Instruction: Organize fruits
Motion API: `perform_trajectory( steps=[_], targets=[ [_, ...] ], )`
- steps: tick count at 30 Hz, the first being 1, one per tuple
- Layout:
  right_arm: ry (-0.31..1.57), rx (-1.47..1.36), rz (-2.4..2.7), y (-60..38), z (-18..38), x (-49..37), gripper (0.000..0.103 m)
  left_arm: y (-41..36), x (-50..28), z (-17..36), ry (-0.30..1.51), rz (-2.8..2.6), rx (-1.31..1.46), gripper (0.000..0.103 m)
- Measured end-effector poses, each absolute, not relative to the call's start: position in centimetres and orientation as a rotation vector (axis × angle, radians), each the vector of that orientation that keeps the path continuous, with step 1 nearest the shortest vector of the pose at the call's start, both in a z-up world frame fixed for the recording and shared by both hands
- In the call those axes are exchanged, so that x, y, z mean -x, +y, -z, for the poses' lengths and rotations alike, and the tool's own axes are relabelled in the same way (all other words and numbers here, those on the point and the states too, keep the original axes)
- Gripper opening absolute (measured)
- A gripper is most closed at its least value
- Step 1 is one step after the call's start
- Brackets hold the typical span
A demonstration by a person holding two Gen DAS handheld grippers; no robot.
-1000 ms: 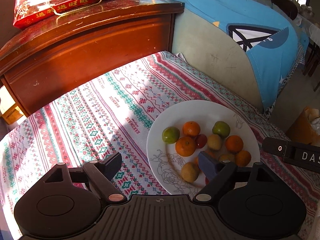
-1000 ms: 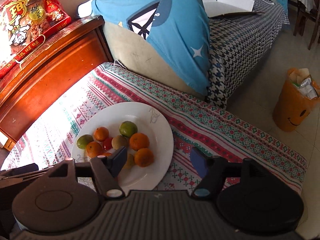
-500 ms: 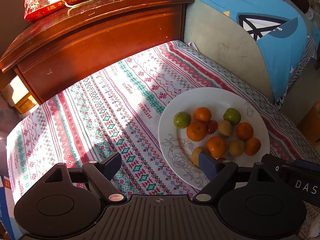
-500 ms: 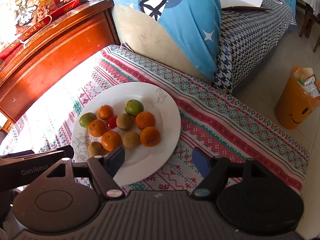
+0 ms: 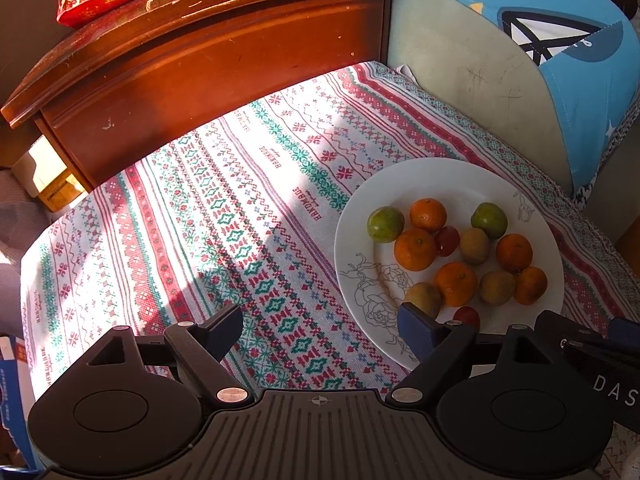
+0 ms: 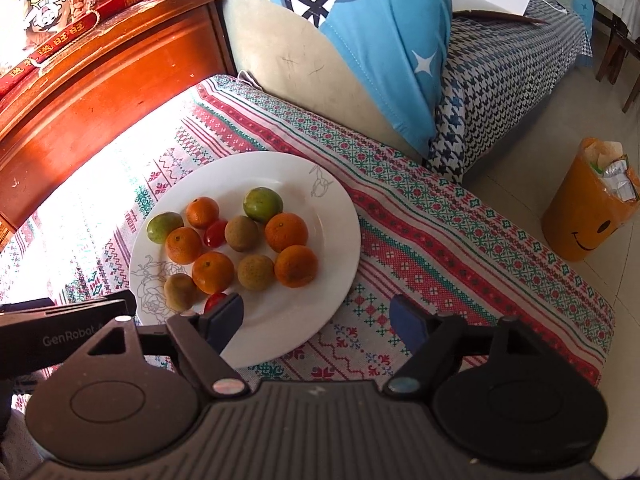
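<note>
Left wrist view: the left gripper (image 5: pixel 320 330) gapes wide and empty over the cloth (image 5: pixel 224 216); the plate (image 5: pixel 404 184) of fruit (image 5: pixel 456 282) lies right. The right gripper (image 6: pixel 318 318) hangs wide over the plate's near rim.

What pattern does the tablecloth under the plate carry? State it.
The tablecloth is white with red and green cross-stitch bands of diamonds and flowers, seen best in the left wrist view.

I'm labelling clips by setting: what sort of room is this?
Probably a home living room: a sofa draped in cloth, a wooden cabinet, an orange waste bin, and a plate of fruit on a patterned tablecloth.
</note>
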State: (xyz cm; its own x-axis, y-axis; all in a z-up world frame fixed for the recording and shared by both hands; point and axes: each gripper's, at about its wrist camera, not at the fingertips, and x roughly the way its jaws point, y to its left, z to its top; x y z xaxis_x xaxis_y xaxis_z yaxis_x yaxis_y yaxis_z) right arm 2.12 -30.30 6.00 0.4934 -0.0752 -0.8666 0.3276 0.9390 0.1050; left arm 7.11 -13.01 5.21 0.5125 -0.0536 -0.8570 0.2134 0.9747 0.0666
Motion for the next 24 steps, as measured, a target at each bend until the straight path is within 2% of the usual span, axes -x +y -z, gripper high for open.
perform_trajectory(
  steps=[24],
  targets=[
    [1.052, -0.248, 0.257, -29.60, -5.30, -2.62, 0.083, -13.41, -7.13, -4.72, 1.024, 0.127, -0.221, 0.087]
  ],
)
